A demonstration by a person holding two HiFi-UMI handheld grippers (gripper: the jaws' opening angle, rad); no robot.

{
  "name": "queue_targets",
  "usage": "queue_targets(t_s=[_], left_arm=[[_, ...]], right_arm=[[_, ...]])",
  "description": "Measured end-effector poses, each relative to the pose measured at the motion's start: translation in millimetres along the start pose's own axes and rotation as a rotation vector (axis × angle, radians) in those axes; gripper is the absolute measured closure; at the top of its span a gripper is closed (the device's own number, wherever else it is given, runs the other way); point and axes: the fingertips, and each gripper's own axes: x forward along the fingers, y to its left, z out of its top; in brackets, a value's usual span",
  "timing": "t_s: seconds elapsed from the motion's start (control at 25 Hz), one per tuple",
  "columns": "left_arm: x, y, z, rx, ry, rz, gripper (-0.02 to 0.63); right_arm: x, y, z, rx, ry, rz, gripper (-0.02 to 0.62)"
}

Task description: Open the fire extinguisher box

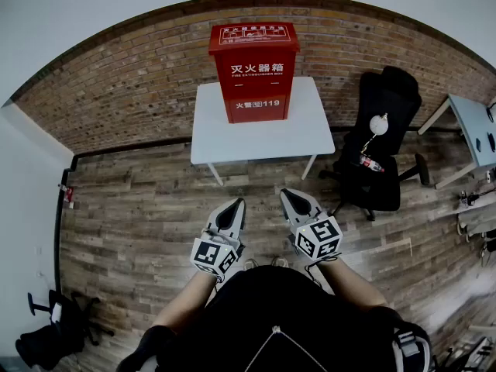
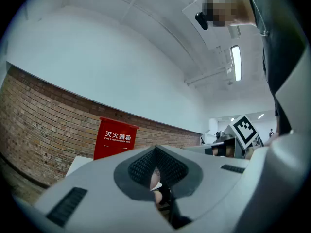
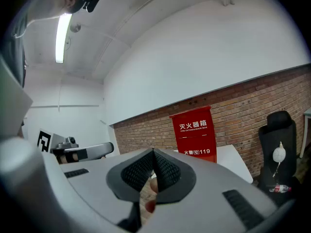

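The red fire extinguisher box point(image 1: 253, 72) stood upright and closed on the white table point(image 1: 263, 134), at its far edge. Well short of that table, left claw point(image 1: 235, 204) and right claw point(image 1: 288, 196) hung side by side, both fully closed, gripping nothing.

Cannot read the small white print on the lid of the fire extinguisher box point(image 1: 253, 72) in head view. In both gripper views cannot see its bottom, hidden behind the left gripper point(image 2: 156, 154) and the right gripper point(image 3: 153, 154). At right edge of head view, see only a piece of the desk point(image 1: 471, 130), cut by the frame. Just below it, cannot tell what the small objects point(image 1: 474, 200) are. At lower left, cannot make out the dark chair point(image 1: 58, 328) clearly.
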Motion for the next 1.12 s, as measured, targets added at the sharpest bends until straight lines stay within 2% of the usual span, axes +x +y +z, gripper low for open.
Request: queue_targets(t_s=[0.52,1.12], left_arm=[[-5,9,2,-0.01,0.0,-0.015,0.557],[-15,44,6,-0.008,0.011,-0.071,0.557]], right_arm=[[7,10,1,0.012,0.002,-0.005,0.577],[35,32,0,0.032,-0.005,-0.049,0.577]])
